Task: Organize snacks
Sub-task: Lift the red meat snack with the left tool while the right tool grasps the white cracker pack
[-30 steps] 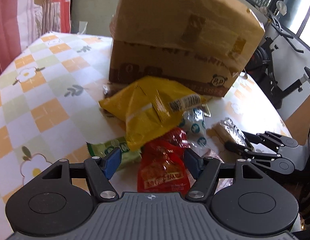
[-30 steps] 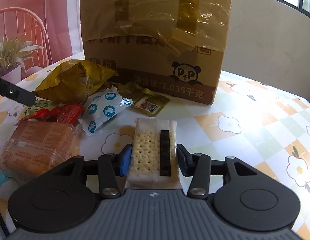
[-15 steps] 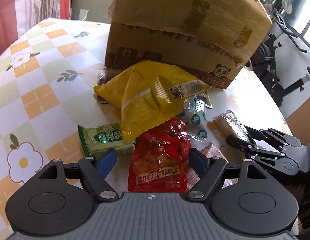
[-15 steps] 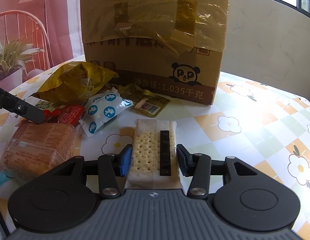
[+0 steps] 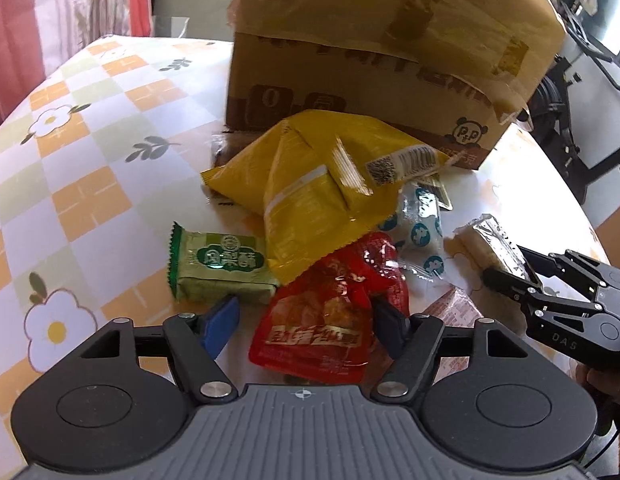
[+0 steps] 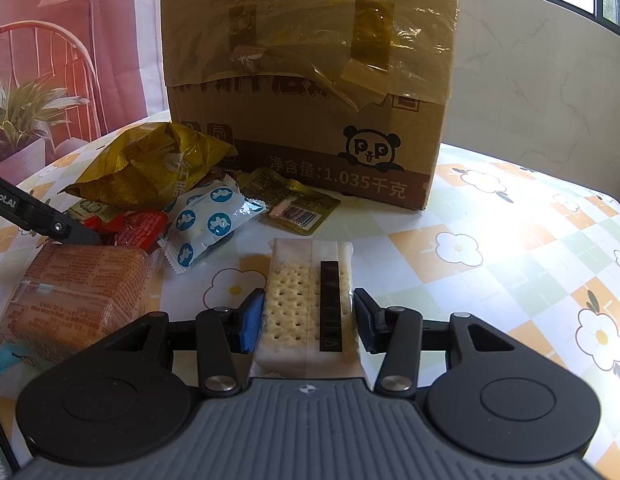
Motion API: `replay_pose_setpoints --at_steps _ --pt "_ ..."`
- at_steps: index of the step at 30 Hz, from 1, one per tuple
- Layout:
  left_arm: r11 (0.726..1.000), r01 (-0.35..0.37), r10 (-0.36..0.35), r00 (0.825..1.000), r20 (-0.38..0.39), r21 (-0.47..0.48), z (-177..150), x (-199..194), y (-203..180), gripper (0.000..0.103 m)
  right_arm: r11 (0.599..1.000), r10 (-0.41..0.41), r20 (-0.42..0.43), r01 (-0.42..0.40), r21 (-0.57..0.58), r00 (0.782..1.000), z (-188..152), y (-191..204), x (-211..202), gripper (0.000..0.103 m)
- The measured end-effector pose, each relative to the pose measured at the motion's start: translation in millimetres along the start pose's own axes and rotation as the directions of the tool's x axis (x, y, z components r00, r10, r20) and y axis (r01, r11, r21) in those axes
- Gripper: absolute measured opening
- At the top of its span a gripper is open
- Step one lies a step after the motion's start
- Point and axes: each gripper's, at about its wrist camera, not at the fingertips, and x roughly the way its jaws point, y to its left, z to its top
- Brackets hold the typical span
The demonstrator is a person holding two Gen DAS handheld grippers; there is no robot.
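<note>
A pile of snacks lies on the flowered tablecloth before a taped cardboard box (image 5: 390,52). My left gripper (image 5: 305,316) is open around a red snack pouch (image 5: 326,316), its pads beside it. A green pastry pack (image 5: 221,264) lies left of it, under a big yellow bag (image 5: 318,184). My right gripper (image 6: 307,320) is closed on a clear pack of crackers (image 6: 310,300) resting on the table. It also shows in the left wrist view (image 5: 506,276).
A blue-dotted white packet (image 6: 209,220), an olive sachet (image 6: 293,204) and a wrapped orange cake (image 6: 73,292) lie around the pile. The box (image 6: 310,80) stands behind. The table edge (image 5: 590,236) runs at right, with exercise gear (image 5: 582,100) beyond.
My left gripper has pulled back and opened wider around the red pouch; the green pack now shows fully. My right gripper holds still on the crackers.
</note>
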Motion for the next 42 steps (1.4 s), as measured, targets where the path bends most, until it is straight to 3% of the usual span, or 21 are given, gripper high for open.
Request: replay_pose_setpoints --at_steps 3,4,11,25,33,42 --pt "0.999 -0.007 0.007 1.000 0.005 0.037 -1.7 1.1 -4.0 0.067 1.000 0.000 0.000 0.000 -0.001 1.000 -0.1 -0.1 0.0 0.049" --pt "0.999 0.002 -0.002 1.000 0.006 0.041 -2.0 0.9 -4.0 0.058 1.000 0.000 0.000 0.000 -0.001 1.000 -0.1 -0.1 -0.1 0.049" --pt "0.999 0.042 -0.043 0.999 0.015 0.023 -5.4 -1.7 -0.1 0.041 1.000 0.001 0.001 -0.001 0.002 1.000 -0.4 1.3 -0.9 0.049" --pt "0.990 0.062 -0.076 0.991 0.110 0.124 -5.4 -29.8 -18.7 0.041 1.000 0.002 0.001 -0.002 0.001 1.000 -0.9 0.1 -0.5 0.049" --pt "0.981 0.089 -0.111 0.986 0.128 0.170 -8.9 -38.7 -25.5 0.041 1.000 0.002 0.001 -0.002 0.000 1.000 -1.0 0.6 -0.4 0.049" --pt "0.975 0.098 -0.140 0.969 0.203 0.201 -4.8 -57.2 -27.4 0.041 1.000 0.003 0.001 -0.003 0.009 1.000 -1.7 1.2 -0.6 0.049"
